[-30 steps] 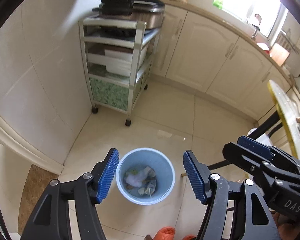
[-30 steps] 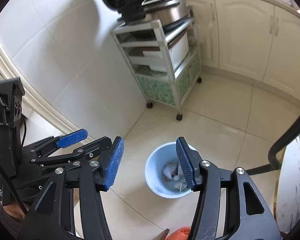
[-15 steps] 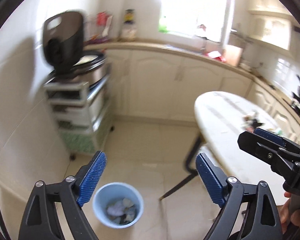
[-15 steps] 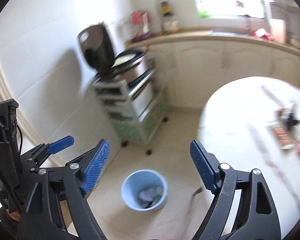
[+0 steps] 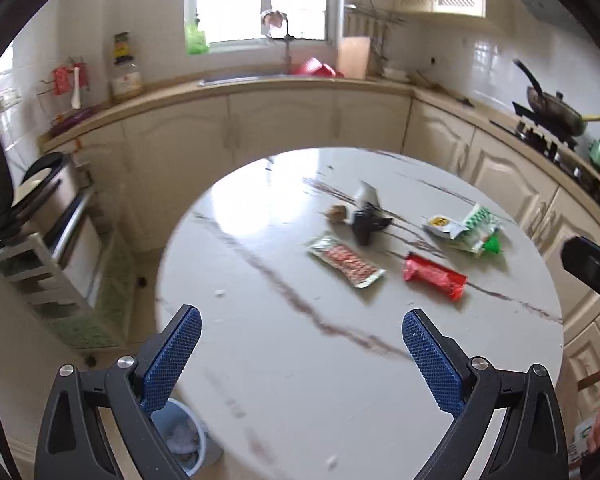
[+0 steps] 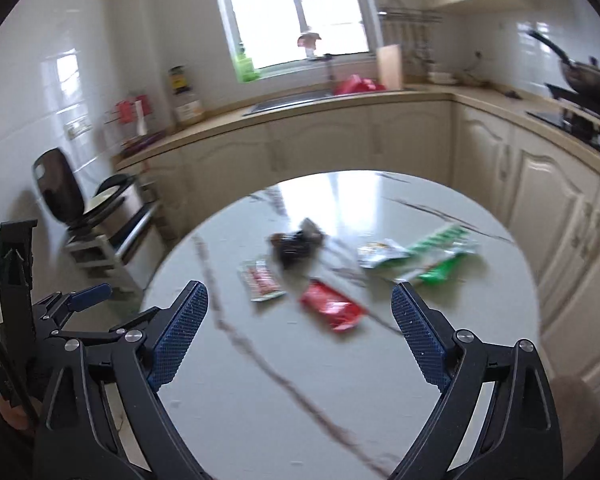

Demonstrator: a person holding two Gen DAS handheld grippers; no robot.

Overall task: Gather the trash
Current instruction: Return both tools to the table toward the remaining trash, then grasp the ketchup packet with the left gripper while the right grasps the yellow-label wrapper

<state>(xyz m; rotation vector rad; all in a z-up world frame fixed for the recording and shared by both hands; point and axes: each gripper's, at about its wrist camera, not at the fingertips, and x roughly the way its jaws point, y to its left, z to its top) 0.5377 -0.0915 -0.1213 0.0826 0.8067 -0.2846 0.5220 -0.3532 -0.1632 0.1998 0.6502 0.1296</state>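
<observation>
Bin (image 5: 188, 444), blue and holding scraps, sits on the floor under the left gripper (image 5: 300, 356)'s left finger; its jaws are opening wide with nothing between them. Ahead of the fingers on the round table (image 5: 284, 380) lie wrappers: a red wrapper (image 5: 434, 276) and a green packet (image 5: 480, 228). The right gripper (image 6: 298, 330) is opening too, empty, the red wrapper (image 6: 332, 306) just beyond its tips.

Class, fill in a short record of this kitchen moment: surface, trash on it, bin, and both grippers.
surface: round marble-look table
trash on table: red wrapper, clear packet with red print, green-and-white packets, dark crumpled wrapper
bin: blue bin on the floor by the table edge, already holding trash
left gripper: jaws opening, nothing between
right gripper: jaws opening, nothing between
</observation>
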